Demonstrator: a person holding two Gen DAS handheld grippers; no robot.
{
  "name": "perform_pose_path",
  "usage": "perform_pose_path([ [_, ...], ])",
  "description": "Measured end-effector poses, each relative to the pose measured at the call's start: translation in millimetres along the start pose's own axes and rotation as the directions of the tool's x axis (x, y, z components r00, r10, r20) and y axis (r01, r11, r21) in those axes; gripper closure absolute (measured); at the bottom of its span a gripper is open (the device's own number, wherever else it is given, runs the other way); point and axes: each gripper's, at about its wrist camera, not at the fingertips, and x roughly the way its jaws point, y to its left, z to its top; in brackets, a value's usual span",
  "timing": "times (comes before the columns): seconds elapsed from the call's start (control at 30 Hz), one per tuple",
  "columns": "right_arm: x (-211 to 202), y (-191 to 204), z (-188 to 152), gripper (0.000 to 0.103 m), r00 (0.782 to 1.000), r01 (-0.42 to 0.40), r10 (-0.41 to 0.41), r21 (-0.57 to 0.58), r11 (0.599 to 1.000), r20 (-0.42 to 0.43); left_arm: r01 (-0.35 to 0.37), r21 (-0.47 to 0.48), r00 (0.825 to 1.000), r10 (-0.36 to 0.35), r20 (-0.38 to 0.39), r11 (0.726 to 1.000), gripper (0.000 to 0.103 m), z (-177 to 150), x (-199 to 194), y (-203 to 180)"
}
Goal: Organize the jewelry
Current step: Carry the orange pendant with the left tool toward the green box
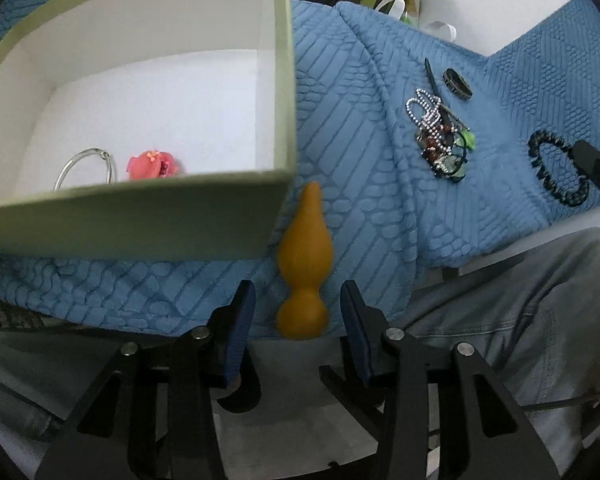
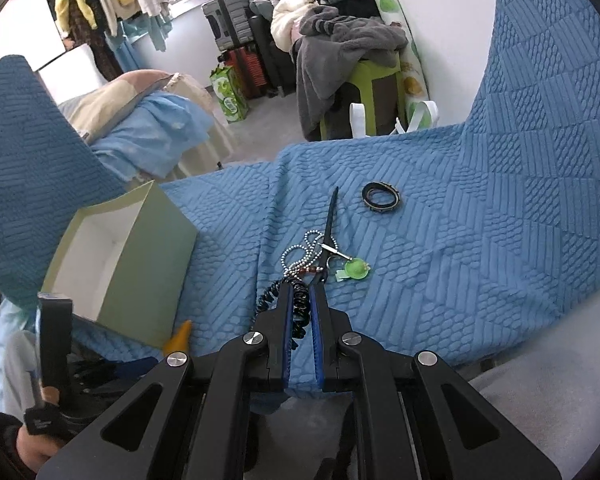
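A pale green box (image 1: pixel 140 216) with a white inside stands on the blue quilted cover and holds a silver bangle (image 1: pixel 86 166) and a pink flower piece (image 1: pixel 152 165). An orange gourd-shaped pendant (image 1: pixel 304 256) lies on the cover just right of the box. My left gripper (image 1: pixel 298 286) is open, its fingers on either side of the pendant and clear of it. My right gripper (image 2: pixel 301 286) is shut on a black coiled band (image 2: pixel 300 308), which rests on the cover. Beyond it lies a tangle of silver bead chain (image 2: pixel 300 252) with a green charm (image 2: pixel 356 269).
A black stick (image 2: pixel 331 216) and a dark round bangle (image 2: pixel 380 197) lie farther back on the cover. A person's grey trouser leg (image 1: pixel 520 312) is at the cover's near edge. Beyond the far edge are a green stool (image 2: pixel 364 80) piled with clothes, and suitcases.
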Motion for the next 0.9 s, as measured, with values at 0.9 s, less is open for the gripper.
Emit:
perform_pose_path([
  [0.9, -12.8, 4.8, 18.0, 0.096, 1.0, 0.003, -0.003, -0.003, 1.0, 0.012, 0.076, 0.074, 0.989, -0.084, 0.122, 0.994, 0.075, 17.8, -71.6, -25.4],
])
